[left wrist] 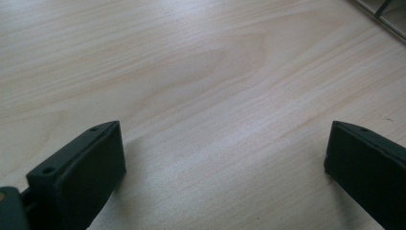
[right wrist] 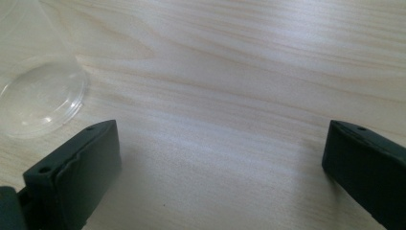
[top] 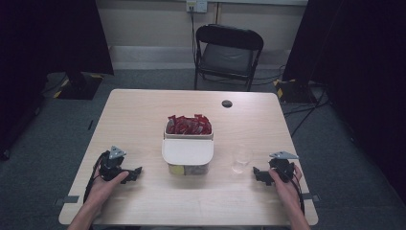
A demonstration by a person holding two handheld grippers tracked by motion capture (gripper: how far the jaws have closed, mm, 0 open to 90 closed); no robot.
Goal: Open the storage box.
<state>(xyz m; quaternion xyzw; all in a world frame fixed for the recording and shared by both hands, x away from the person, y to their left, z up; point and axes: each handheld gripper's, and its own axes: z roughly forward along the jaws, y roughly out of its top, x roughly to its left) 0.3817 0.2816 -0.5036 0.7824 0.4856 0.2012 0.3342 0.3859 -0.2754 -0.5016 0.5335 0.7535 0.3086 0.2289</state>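
My right gripper (top: 262, 174) rested low on the table (top: 143, 115) with its 2 jaws spread wide and nothing between them; in the right gripper view bare wood lay between the pads. My left gripper (top: 133, 173) sat the same way, jaws wide apart over bare tabletop, gripping nothing.

The nearest thing to my right gripper was the clear plastic cup (top: 241, 159), standing upright just beside it, ahead of the jaws and a little toward the table's middle. In the right gripper view its round base (right wrist: 40, 98) showed off the tip of 1 jaw, near it but, as far as I could see, not touching. Further inward, between my 2 grippers, stood the white lidded container (top: 187, 155), and touching its far side a container of red packets (top: 188, 125). Both were well apart from my left gripper.

As I judged it, the step in hand was the first reach for the cup. To do it well I would have swung the right gripper toward the cup so its wall sat centred between the pads, taken it low on the body, and closed gently, since thin clear plastic buckles and slips under a hard squeeze.

My right hand (top: 283, 184) wrapped the gripper from behind with the forearm angled in from the near edge, jaws pointing inward and level. My left hand (top: 107, 184) mirrored it, jaws aimed toward the white container.
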